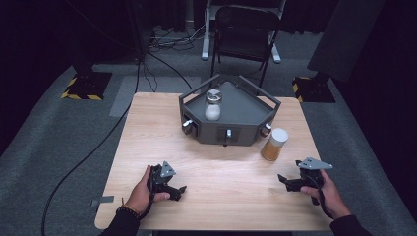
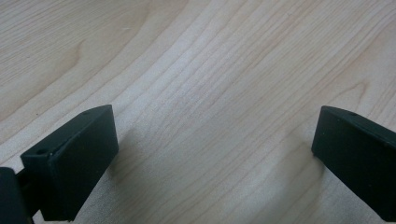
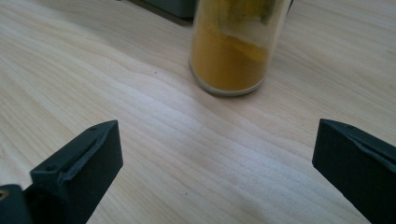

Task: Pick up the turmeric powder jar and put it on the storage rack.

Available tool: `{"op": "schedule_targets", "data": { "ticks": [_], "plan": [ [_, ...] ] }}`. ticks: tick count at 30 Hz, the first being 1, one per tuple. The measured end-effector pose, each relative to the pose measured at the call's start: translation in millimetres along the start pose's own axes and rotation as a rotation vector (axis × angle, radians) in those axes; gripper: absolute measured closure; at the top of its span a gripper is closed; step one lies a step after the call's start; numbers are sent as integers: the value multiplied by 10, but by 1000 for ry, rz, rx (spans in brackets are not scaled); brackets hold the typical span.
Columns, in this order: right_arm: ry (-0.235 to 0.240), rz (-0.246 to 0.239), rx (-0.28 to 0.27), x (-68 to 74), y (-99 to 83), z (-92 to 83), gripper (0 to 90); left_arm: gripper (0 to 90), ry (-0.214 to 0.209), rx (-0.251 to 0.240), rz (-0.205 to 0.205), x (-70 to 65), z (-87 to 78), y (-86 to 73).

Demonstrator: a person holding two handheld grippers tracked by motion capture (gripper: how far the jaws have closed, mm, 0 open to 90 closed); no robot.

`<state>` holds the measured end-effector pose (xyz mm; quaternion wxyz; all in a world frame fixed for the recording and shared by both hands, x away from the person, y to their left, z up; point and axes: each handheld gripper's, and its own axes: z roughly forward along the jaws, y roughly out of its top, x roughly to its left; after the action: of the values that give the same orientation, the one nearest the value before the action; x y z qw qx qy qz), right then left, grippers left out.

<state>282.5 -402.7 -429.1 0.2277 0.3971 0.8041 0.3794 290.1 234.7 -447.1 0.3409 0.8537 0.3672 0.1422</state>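
Note:
A dark grey angular rack (image 1: 246,101) stands at the back middle of the wooden table (image 1: 147,132). On it stands a jar of white powder (image 1: 213,104) with a metal lid. A jar of orange powder (image 1: 274,144) with a white lid stands on the table just right of the rack; its lower part shows ahead of the jaws (image 3: 233,51). My left gripper (image 1: 181,191) rests near the front left, open, over bare wood (image 2: 210,140). My right gripper (image 1: 283,180) lies at the front right, open (image 3: 215,158), pointing at the orange jar a short way off.
A black folding chair (image 1: 244,30) stands on the floor behind the table. Cables (image 1: 88,157) trail over the grey carpet at the left. Stand bases with yellow-black tape (image 1: 83,86) sit at both back corners. Bare wood lies between the two grippers.

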Motion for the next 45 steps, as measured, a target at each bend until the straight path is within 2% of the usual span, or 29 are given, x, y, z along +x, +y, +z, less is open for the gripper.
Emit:
{"op": "schedule_targets", "data": {
  "ticks": [9,27,33,45],
  "plan": [
    [-39,6,-33,28,39,6,15,0,0,0,0,0,0,0],
    [-73,50,-110,-54,149,8,16,0,0,1,0,-1,1,2],
    [-72,60,-141,-86,193,17,16,0,2,1,-1,-3,0,2],
    [-56,54,-152,-83,279,94,17,0,1,0,-1,-2,2,2]
  ]
}}
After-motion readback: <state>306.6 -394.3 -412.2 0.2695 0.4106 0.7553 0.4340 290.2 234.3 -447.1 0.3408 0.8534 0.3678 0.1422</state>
